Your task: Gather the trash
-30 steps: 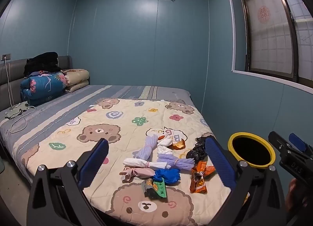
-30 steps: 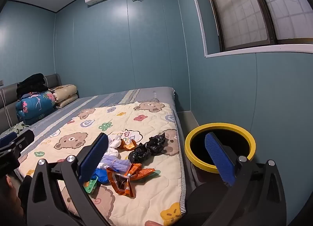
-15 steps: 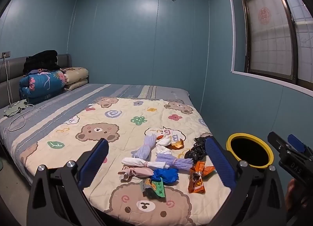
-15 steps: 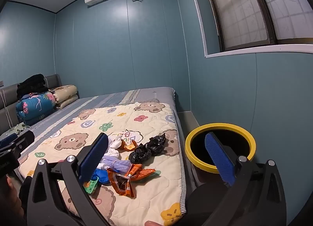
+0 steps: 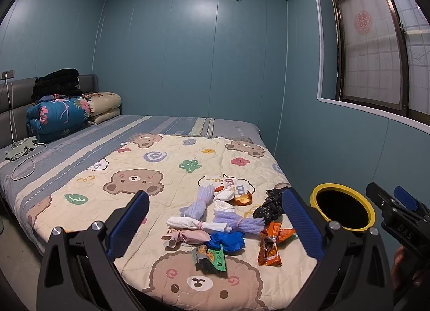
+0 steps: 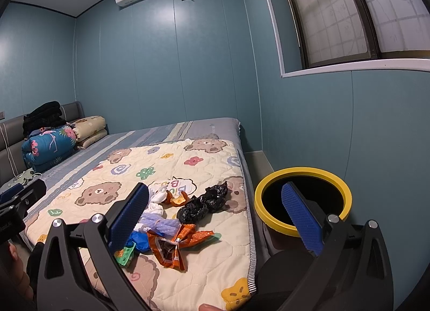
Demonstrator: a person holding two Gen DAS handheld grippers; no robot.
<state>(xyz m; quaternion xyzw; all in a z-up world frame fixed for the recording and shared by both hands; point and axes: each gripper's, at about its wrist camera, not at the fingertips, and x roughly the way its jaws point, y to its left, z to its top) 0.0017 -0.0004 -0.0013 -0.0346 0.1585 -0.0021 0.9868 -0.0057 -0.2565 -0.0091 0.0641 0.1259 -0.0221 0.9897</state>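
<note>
A heap of trash lies on the bear-print quilt (image 5: 150,165) near the bed's foot: an orange snack wrapper (image 5: 270,243) (image 6: 172,246), crumpled black bags (image 5: 270,204) (image 6: 204,203), purple foam nets (image 5: 237,221), a white wad (image 5: 196,223), a pink wad (image 5: 188,237), a blue wad (image 5: 227,241) and a green packet (image 5: 212,256). A yellow-rimmed bin (image 5: 342,210) (image 6: 302,199) stands beside the bed on the right. My left gripper (image 5: 215,225) hovers open in front of the heap. My right gripper (image 6: 215,219) is open, empty, between the heap and the bin.
Folded quilts (image 5: 57,116) and dark clothing (image 5: 57,83) are stacked at the headboard, with a cable (image 5: 22,157) on the striped sheet. A blue wall and window (image 5: 376,50) close the right side. The other gripper shows at the right edge of the left wrist view.
The left wrist view has drifted slightly, so the bed and trash sit a little lower and further left. The right gripper has barely moved. Both stay open.
</note>
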